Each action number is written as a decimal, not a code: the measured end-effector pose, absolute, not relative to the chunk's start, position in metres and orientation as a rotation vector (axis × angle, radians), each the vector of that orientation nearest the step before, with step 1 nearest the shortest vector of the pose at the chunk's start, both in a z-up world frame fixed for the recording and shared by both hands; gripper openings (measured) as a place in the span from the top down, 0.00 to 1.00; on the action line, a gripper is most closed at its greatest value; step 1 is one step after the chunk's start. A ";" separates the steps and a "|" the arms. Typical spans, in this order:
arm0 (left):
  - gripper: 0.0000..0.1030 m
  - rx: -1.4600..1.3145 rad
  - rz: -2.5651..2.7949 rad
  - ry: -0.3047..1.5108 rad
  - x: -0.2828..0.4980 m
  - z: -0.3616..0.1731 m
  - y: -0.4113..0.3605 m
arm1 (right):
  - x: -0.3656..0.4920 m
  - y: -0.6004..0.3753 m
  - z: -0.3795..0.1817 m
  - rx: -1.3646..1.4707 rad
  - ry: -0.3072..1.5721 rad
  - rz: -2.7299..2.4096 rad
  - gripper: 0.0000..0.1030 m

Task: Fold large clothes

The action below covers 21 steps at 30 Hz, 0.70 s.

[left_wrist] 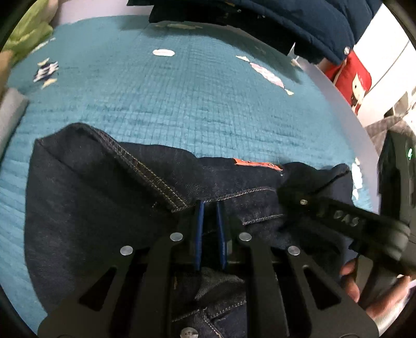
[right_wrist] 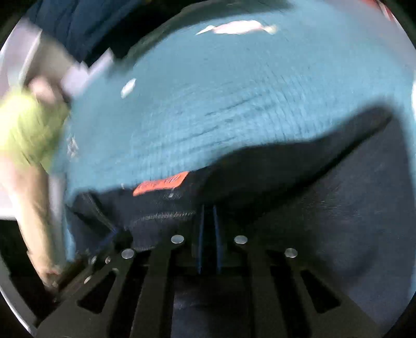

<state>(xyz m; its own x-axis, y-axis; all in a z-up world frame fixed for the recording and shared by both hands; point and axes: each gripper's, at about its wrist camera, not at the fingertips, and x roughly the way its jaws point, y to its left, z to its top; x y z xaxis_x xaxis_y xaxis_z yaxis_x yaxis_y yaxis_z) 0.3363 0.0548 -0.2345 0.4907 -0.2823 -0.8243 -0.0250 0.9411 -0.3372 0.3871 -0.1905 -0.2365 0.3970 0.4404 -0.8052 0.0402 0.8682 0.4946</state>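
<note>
Dark denim jeans (left_wrist: pixel 91 195) lie bunched on a teal quilted bedspread (left_wrist: pixel 182 98), an orange label (left_wrist: pixel 256 164) showing at their far edge. My left gripper (left_wrist: pixel 210 205) is shut on the jeans, with a stitched denim seam pinched between its blue pads. Coming in from the right, my right gripper (left_wrist: pixel 286 191) has its tips at a raised fold of denim, and a hand (left_wrist: pixel 351 280) holds it. The right wrist view is blurred. There my right gripper (right_wrist: pixel 208 208) has its pads close together on the jeans (right_wrist: pixel 325 208), just right of the label (right_wrist: pixel 161 183).
A dark blue garment (left_wrist: pixel 286 18) lies at the far end of the bed. Green cloth (left_wrist: pixel 28 31) sits at the far left and a red item (left_wrist: pixel 351 75) beyond the white bed edge (left_wrist: pixel 345 109). A bare forearm (right_wrist: pixel 33 208) with a green sleeve (right_wrist: pixel 26 124) crosses the left.
</note>
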 end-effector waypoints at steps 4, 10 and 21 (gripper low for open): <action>0.89 -0.299 -0.149 1.052 0.336 -0.234 0.051 | 0.389 -0.193 -0.227 0.503 1.162 0.275 0.99; 0.66 -0.276 -0.202 1.050 0.338 -0.188 0.063 | 0.385 -0.218 -0.165 0.558 1.084 0.371 0.86; 0.29 -0.367 -0.016 1.005 0.356 -0.171 0.156 | 0.427 -0.263 -0.141 0.425 1.027 0.189 0.25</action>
<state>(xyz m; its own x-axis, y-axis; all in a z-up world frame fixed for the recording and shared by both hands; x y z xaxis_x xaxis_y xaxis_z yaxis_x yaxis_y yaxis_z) 0.3557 0.1555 -0.1708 0.5415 -0.1803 -0.8211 -0.1546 0.9387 -0.3081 0.4275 -0.2625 -0.1406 0.5097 0.3475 -0.7870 0.0445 0.9029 0.4275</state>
